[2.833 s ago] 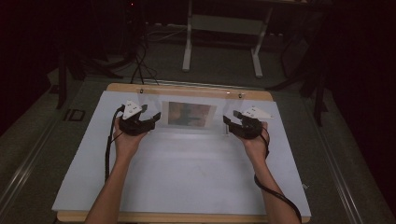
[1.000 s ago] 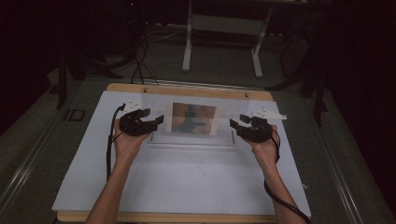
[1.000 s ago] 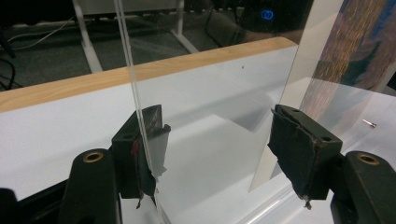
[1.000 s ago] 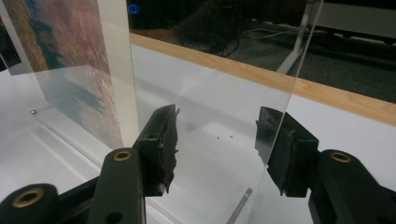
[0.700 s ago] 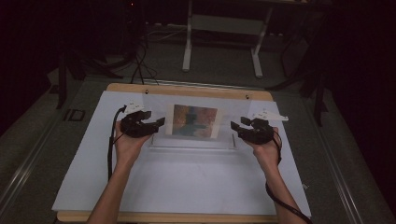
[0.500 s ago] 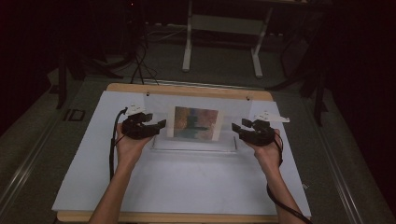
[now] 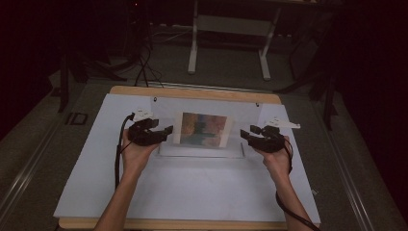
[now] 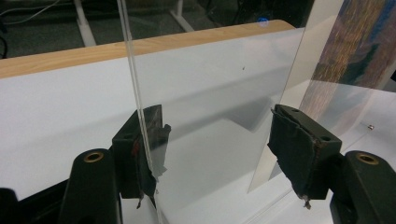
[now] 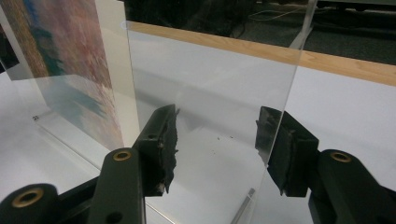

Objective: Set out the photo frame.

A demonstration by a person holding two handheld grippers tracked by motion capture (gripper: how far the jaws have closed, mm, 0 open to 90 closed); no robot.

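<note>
A wooden table (image 7: 192,92) carries a white sheet (image 7: 202,187) that covers nearly its whole top; beyond its far edge stand the legs of a metal stand (image 7: 228,43) on the dim floor. On the sheet a clear acrylic panel (image 7: 207,126) stands upright, raised from a second clear plate (image 7: 202,151) lying flat in front of it, and a printed picture (image 7: 203,130) sits in its middle. The left gripper (image 7: 161,132) is at the panel's left edge — jaws spread wide, the edge by the left-hand pad, probably touching. The right gripper (image 7: 246,135) meets the right edge, jaws also wide, the edge standing just off one pad. A small screw (image 8: 370,126) lies on the sheet.
</note>
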